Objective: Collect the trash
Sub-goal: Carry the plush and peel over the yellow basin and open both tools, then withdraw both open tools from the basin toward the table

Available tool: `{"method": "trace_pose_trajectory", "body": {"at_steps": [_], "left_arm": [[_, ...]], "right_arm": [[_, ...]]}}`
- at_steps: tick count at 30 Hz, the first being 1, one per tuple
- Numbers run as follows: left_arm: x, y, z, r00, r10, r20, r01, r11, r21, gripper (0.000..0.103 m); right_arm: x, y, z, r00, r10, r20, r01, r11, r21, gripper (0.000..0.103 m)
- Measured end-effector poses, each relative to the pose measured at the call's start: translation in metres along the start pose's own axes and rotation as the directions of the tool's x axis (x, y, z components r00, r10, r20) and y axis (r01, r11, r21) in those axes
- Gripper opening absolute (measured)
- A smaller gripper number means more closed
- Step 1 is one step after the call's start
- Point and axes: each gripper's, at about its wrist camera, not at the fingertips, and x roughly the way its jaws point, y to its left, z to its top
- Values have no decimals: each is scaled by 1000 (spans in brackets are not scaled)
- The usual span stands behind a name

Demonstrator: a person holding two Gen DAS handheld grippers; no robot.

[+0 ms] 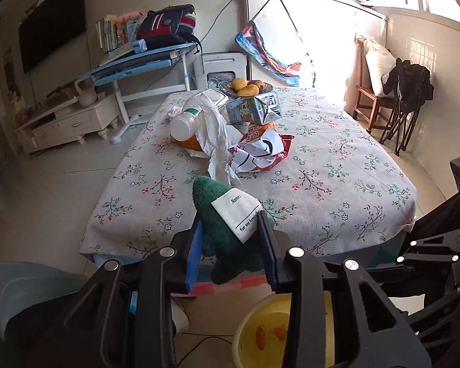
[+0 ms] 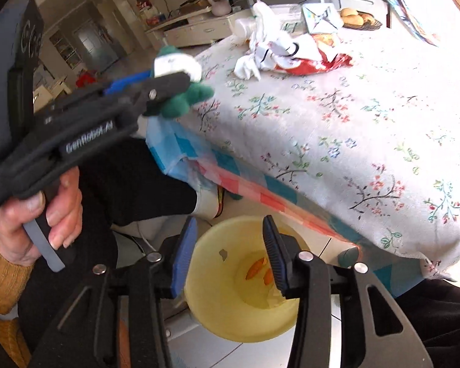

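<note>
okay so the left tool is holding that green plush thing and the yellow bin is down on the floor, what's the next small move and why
Probably lift the empty, open right tool from over the yellow bin toward the trash pile on the table; peels already lie in the bin, wrappers remain.

left wrist view is looking forward and down along its fingers across the table (image 1: 322, 159) from its near edge. right wrist view is aiming steeply down, close over the yellow bin (image 2: 230, 312); both are sharing table and bin (image 1: 245, 331).

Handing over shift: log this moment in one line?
left gripper: shut on green plush toy | right gripper: open, empty, above yellow bin | table: wrappers remain
</note>
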Motion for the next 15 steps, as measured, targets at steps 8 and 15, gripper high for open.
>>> {"method": "trace_pose_trajectory", "body": {"at_steps": [8,15], "left_arm": [[3,-31,-27,993,-72,-94,78,995,62,33],[26,-58,-57,949,-131,-288,184,969,164,40]], "right_arm": [[-49,-33,11,961,-84,265,31,980,199,67],[-71,-48,7,918,-151,366,38,954,298,68]]}}
